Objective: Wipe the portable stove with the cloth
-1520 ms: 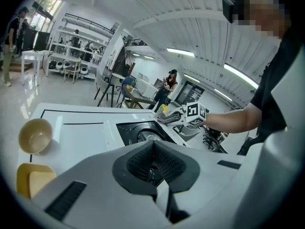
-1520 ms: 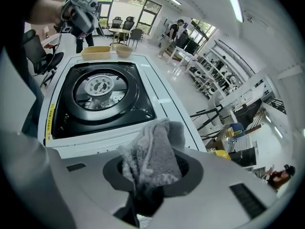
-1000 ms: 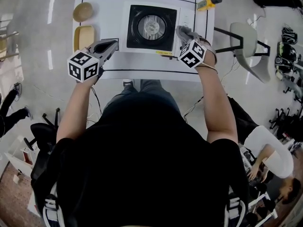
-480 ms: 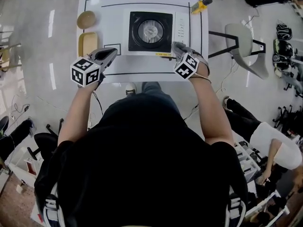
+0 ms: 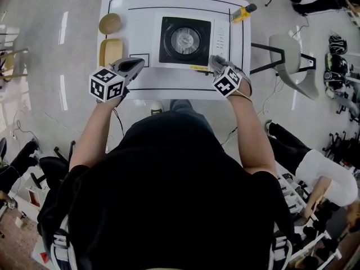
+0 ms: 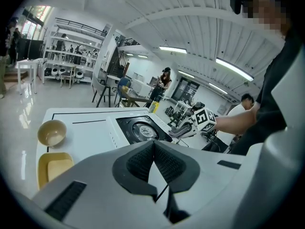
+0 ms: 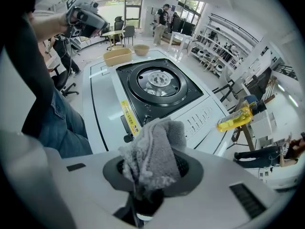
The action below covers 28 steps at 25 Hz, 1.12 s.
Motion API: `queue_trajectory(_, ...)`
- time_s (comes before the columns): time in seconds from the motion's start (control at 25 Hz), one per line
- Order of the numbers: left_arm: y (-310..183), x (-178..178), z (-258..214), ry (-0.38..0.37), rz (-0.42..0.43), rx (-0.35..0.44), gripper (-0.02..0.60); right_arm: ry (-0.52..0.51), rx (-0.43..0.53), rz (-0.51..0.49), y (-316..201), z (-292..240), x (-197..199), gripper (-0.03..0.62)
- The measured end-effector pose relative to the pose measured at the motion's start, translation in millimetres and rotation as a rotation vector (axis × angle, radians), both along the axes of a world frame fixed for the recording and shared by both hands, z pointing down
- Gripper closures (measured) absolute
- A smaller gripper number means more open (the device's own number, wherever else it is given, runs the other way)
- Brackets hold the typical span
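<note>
The portable stove point(image 5: 187, 40) is a white box with a black top and a round silver burner, standing in the middle of the white table point(image 5: 121, 86); the right gripper view shows the stove point(image 7: 159, 87) from its front right corner. My right gripper point(image 5: 216, 66) is shut on a grey cloth point(image 7: 153, 149), held just above the stove's front right corner. The cloth point(image 5: 216, 62) bunches out past the jaws. My left gripper point(image 5: 133, 67) hovers over the table left of the stove, jaws shut with nothing between them; its pads point(image 6: 153, 163) meet.
A tan bowl point(image 5: 109, 23) and a yellow tray point(image 5: 111, 50) sit at the table's left. A yellow bottle point(image 5: 243, 12) lies at the far right corner. A grey chair point(image 5: 289, 61) stands right of the table, with people and chairs around the room.
Both grippers hold nearly the same places relative to the stove; the head camera has shifted, so the table sits slightly more right in view. The cloth stays gripped.
</note>
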<state>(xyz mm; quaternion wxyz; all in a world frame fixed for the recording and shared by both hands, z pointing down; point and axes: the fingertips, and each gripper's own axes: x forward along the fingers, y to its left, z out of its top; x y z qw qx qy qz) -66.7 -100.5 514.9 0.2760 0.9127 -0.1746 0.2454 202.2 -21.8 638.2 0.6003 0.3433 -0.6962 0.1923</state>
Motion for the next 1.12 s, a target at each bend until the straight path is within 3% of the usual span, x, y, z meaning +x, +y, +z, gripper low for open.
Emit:
queue_trajectory(0.28, -2.7, -4.8, 6.3, -0.007, -0.007, -0.011, 0.56, 0.023, 0.121, 0.042, -30.3, -24.4, 2.8, 0.48)
queue_trajectory(0.56, 1.2, -5.0, 11.8, -0.016, -0.005, -0.026, 0.56, 0.019, 0.269, -0.035, -68.1, -37.3, -29.7, 0.48)
queue_trajectory(0.84, 5.2, -8.7, 22.1, -0.023, -0.026, -0.046, 0.56, 0.014, 0.184, -0.121, -55.2, 6.4, -61.0, 0.48)
queue_trajectory(1.12, 11.6, -16.1, 35.5, -0.027, -0.044, -0.07, 0.56, 0.021, 0.181, -0.147, -50.2, 11.6, -75.2, 0.48)
